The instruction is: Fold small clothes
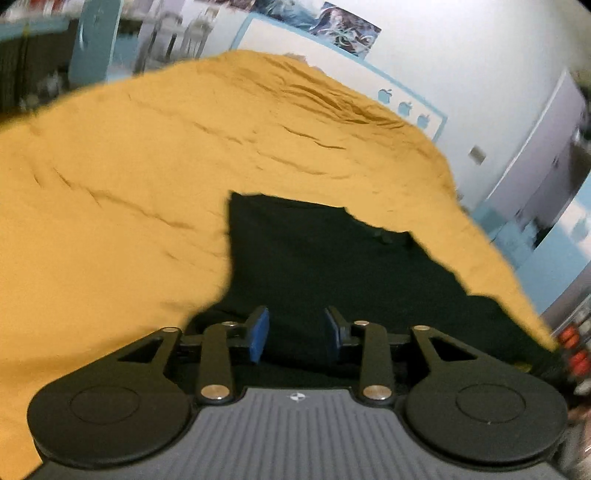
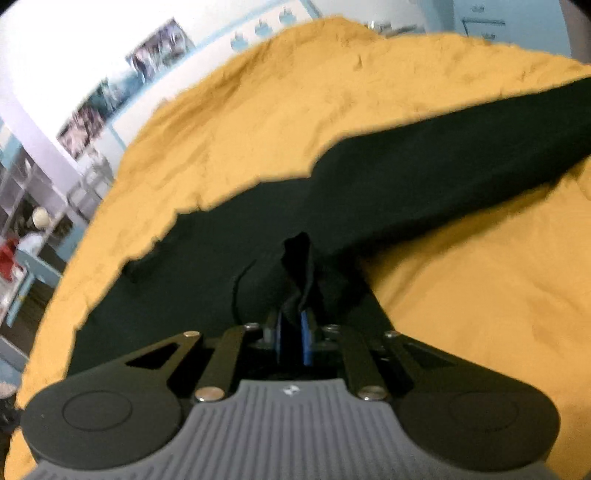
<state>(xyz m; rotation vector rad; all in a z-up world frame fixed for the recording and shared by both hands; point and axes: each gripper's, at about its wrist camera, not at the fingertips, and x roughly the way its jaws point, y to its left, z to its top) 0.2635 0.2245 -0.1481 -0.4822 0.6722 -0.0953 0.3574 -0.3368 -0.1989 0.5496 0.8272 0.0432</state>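
Note:
A black garment (image 1: 332,258) lies spread on a mustard-yellow cloth (image 1: 129,166) that covers the table. My left gripper (image 1: 297,332) is open just above the near part of the garment, its blue pads apart and empty. In the right wrist view the same black garment (image 2: 258,229) lies on the yellow cloth (image 2: 295,103), with one long sleeve (image 2: 461,147) stretching to the upper right. My right gripper (image 2: 293,332) is shut on a bunched fold of the garment (image 2: 301,266), which rises between the blue pads.
The yellow cloth's far edge meets a white wall with posters (image 1: 347,26) and a blue-framed board (image 1: 406,107). Shelving and clutter (image 2: 26,229) stand off the left side. Red items (image 1: 570,343) sit beyond the right edge.

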